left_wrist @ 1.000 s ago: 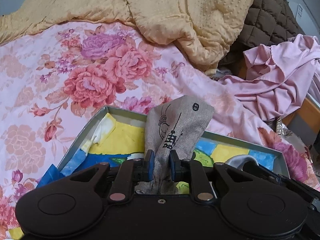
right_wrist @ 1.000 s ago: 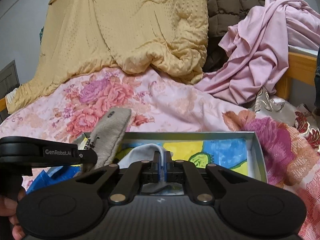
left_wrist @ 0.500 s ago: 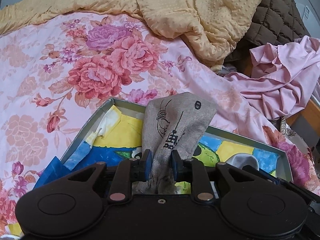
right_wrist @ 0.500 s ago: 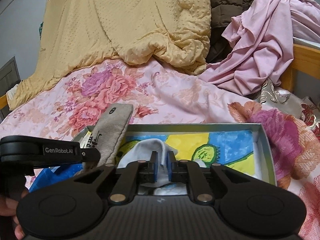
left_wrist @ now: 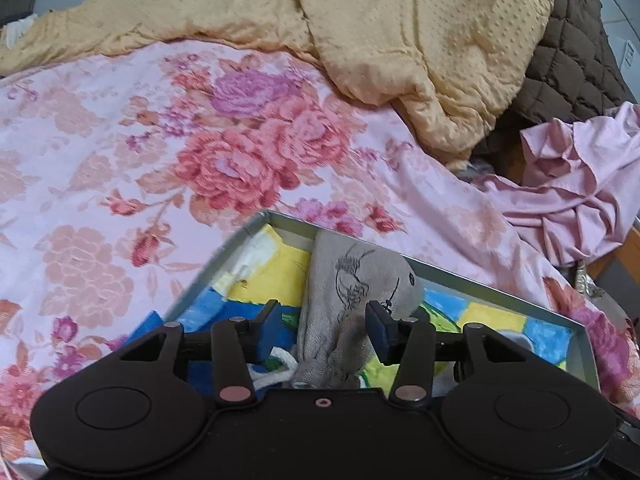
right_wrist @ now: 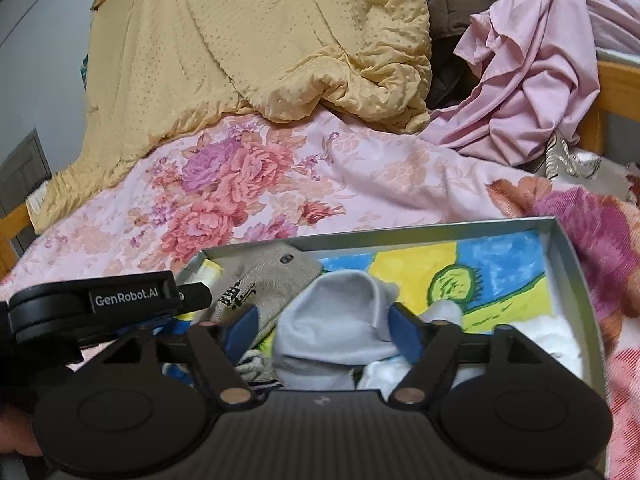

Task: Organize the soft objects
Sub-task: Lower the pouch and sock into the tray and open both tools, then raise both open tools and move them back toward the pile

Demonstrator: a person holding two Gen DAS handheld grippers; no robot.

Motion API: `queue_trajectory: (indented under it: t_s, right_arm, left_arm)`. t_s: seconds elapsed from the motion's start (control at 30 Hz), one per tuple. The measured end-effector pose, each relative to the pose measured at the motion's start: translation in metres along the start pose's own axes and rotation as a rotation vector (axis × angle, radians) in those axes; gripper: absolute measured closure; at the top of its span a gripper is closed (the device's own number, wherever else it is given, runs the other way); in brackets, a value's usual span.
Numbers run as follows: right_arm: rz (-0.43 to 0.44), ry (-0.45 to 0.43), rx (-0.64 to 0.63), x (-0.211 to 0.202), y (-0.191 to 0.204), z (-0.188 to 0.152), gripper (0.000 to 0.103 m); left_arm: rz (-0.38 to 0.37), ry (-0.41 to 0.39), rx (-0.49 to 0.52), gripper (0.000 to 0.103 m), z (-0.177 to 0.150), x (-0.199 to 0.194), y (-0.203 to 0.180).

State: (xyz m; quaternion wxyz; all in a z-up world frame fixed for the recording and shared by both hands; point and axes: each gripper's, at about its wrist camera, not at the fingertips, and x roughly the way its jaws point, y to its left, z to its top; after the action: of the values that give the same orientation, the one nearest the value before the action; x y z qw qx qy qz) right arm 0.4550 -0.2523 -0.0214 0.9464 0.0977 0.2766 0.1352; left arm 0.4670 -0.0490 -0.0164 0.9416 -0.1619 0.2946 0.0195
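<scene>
Here, on the flowered pink bedspread (left_wrist: 120, 152), my left gripper (left_wrist: 324, 320) hangs over the near left part of the shallow grey box (left_wrist: 236, 244). Its jaws have just been opening and stand apart; the beige sock (left_wrist: 352, 288) with black drawing lies between them inside the box, its toe leaning toward the far wall, and the blue pads (left_wrist: 378, 332) are not pressing on it, though the right pad sits just beside the cloth. A bit of white cord shows below the sock.

Further right, my right gripper (right_wrist: 328, 324) is over the same box, whose floor is painted in yellow, blue and green. Its jaws have also just been opening and now stand wide, with the pale grey sock (right_wrist: 332, 320) slumped between them, free of both pads. White fabric (right_wrist: 560, 336) lies in the box's near right corner. Behind, a yellow quilt (right_wrist: 280, 40) is heaped against a brown padded cover, and a pink garment (right_wrist: 520, 92) is bunched at the right.
</scene>
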Motion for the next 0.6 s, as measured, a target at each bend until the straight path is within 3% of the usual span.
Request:
queue_trajectory:
  t_s: [0.17,0.3,0.43,0.6]
  right_arm:
    - [0.027,-0.017,0.043,0.0,0.002,-0.002,0.008]
    - [0.061,-0.025,0.089,0.003,0.002,-0.003,0.002]
    - [0.114,-0.046,0.168,0.006,-0.001,-0.006,0.001]
    - [0.176,-0.066,0.259,0.01,-0.009,-0.011,0.001]
  left_arm:
    - [0.017,-0.018,-0.023,0.038,0.003,-0.004,0.008]
    - [0.016,-0.037,-0.058,0.019,0.005,-0.007,0.017]
    - [0.005,-0.039,-0.114,0.013,0.006,-0.006,0.028]
    - [-0.059,-0.023,-0.247,0.012,-0.001,0.0,0.047]
